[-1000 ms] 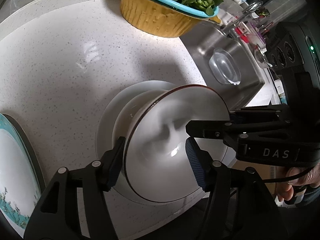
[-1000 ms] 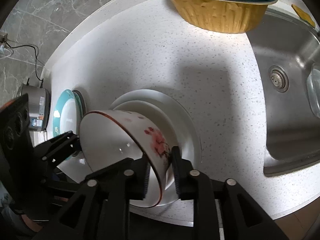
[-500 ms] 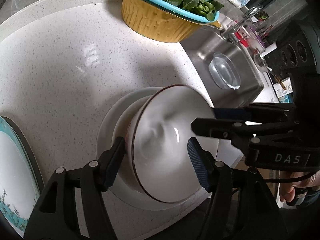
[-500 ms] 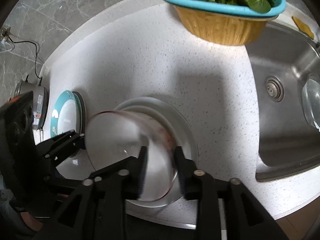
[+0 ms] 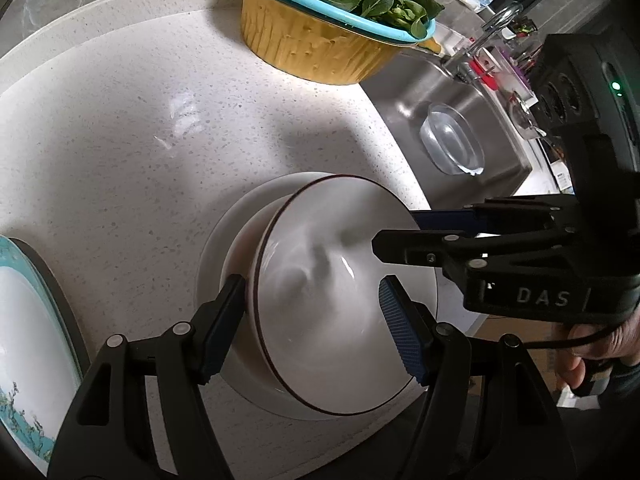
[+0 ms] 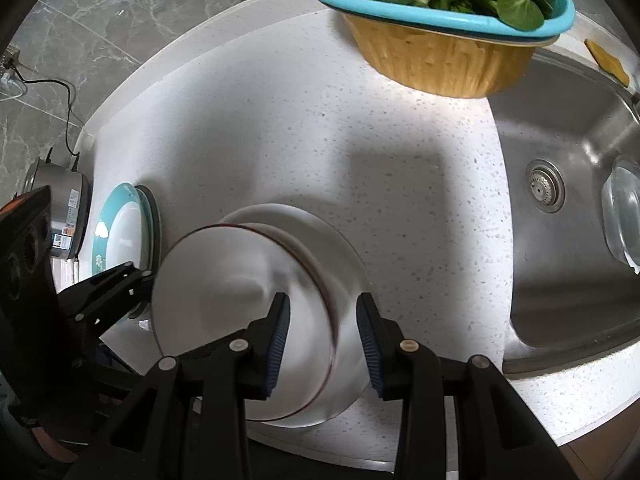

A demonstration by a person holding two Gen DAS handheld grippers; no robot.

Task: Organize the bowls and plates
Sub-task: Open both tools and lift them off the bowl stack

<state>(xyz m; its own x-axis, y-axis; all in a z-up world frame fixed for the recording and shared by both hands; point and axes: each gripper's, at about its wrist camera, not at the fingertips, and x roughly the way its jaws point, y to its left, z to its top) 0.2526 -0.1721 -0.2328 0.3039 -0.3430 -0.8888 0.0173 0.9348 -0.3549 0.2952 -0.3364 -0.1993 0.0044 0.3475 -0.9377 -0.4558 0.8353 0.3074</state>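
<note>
A white bowl with a dark red rim (image 5: 328, 292) sits, motion-blurred, nested in another white bowl on a white plate (image 5: 224, 240) near the counter's front edge. It also shows in the right wrist view (image 6: 240, 292), on the plate (image 6: 340, 248). My right gripper (image 6: 324, 332) is open, its jaws apart on either side of the bowl's rim. My left gripper (image 5: 312, 320) is open, its fingers straddling the bowl without clamping it. A teal-rimmed plate (image 5: 24, 340) lies at the left, also in the right wrist view (image 6: 120, 232).
A yellow basket with a teal colander of greens (image 5: 320, 36) stands at the back of the white counter (image 5: 120, 120). A steel sink (image 6: 580, 200) with a clear glass bowl (image 5: 452, 140) lies to the right. A metal pot (image 6: 60, 200) stands far left.
The bowl went from tilted in my right gripper's grip to lying down in the stack. My right gripper opened and let it go. The left gripper stayed open around it.
</note>
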